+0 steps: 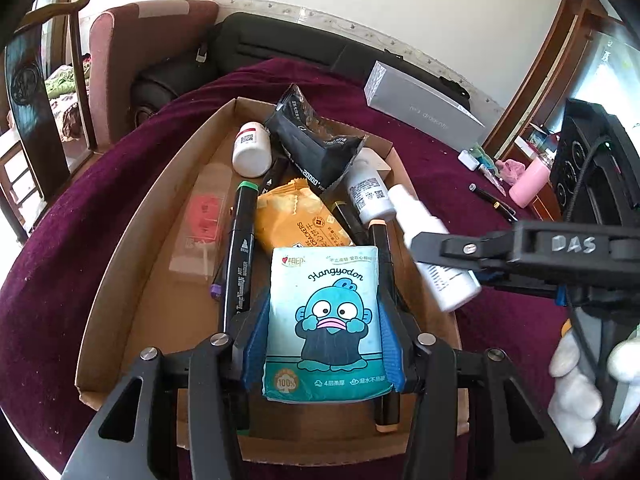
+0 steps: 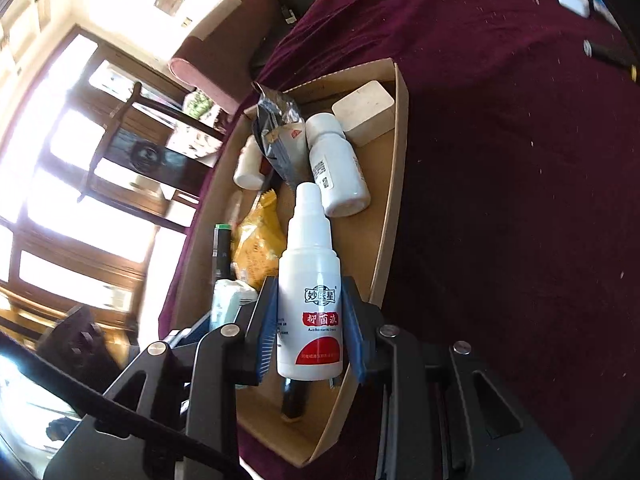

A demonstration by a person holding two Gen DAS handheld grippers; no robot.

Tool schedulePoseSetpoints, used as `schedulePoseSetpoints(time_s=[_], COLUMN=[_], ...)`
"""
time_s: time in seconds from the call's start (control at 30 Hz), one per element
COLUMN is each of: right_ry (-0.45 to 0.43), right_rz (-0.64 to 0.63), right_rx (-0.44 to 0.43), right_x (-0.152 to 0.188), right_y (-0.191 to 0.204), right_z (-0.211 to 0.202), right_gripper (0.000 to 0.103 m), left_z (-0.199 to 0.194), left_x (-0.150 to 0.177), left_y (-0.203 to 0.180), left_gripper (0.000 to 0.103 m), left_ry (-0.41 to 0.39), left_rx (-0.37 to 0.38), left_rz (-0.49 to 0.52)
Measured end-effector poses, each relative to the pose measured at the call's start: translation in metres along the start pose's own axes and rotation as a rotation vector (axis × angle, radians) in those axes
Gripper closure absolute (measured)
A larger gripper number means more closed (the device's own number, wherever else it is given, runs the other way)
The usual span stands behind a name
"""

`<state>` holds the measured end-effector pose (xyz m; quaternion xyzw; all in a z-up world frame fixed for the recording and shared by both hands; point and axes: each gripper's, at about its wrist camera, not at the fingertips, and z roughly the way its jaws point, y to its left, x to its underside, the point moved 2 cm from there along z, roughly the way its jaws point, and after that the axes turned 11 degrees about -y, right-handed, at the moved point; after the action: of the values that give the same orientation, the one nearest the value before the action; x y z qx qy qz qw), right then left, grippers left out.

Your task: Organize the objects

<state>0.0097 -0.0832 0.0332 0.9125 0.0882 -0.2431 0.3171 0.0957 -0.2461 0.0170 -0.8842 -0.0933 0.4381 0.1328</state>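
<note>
Clamping tissue pack (image 1: pixel 326 320), spray bottle (image 2: pixel 310 304) between jaws

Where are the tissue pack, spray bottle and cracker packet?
tissue pack (image 1: pixel 326 320), left wrist view, on the printed cartoon front.
spray bottle (image 2: pixel 314 292), right wrist view, on the labelled body.
cracker packet (image 1: pixel 298 222), left wrist view, on the yellow wrapper.

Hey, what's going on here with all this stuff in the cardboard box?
A person is sorting small items with two handheld grippers. The left gripper is clamped on a blue tissue pack, and the right gripper grips a white spray bottle. Both are over the cardboard tray, which already holds markers, pill bottles and snack packets.
</note>
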Motion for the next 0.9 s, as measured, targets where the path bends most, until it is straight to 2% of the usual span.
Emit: schedulePoseSetpoints(time_s=[0.1,0.23,0.3,0.4,0.5,0.6,0.7,0.8,0.9], right_ry=[-0.034,-0.077,-0.083,-0.099,-0.152,-0.2,-0.237,-0.295,-0.345], right_rz=[-0.081,-0.163,-0.158,-0.124,-0.108,-0.092,-0.083,-0.09,-0.081], right_rx=[0.098,0.168,0.159,0.128,0.11,0.094,0.09,0.098,0.107], right_x=[0.0,0.005,0.006,0.004,0.0,-0.003,-0.004,-0.001,0.003], right_y=[0.008,0.019,0.017,0.015,0.012,0.012,0.008,0.005,0.0], right_z=[0.007,0.009,0.008,0.006,-0.005,-0.014,-0.028,-0.045,-0.059], right_gripper=[0.075,0.074,0.067,0.066,0.064,0.056,0.055,0.051,0.049], left_z=[-0.001,-0.002,-0.002,-0.004,-0.011,-0.014,-0.023,-0.031,-0.046], left_x=[0.0,0.0,0.0,-0.002,-0.004,-0.006,-0.01,-0.012,-0.016], left_y=[0.003,0.008,0.01,0.012,0.011,0.006,-0.005,-0.016,-0.03], left_gripper=[0.06,0.058,0.057,0.056,0.055,0.053,0.052,0.045,0.045], left_ry=[-0.004,-0.01,-0.006,-0.011,-0.026,-0.034,-0.076,-0.122,-0.209], left_rx=[-0.012,-0.012,-0.002,0.011,-0.011,-0.035,-0.041,-0.052,-0.091], left_rz=[-0.008,-0.021,-0.031,-0.057,-0.049,-0.04,-0.001,0.04,0.108])
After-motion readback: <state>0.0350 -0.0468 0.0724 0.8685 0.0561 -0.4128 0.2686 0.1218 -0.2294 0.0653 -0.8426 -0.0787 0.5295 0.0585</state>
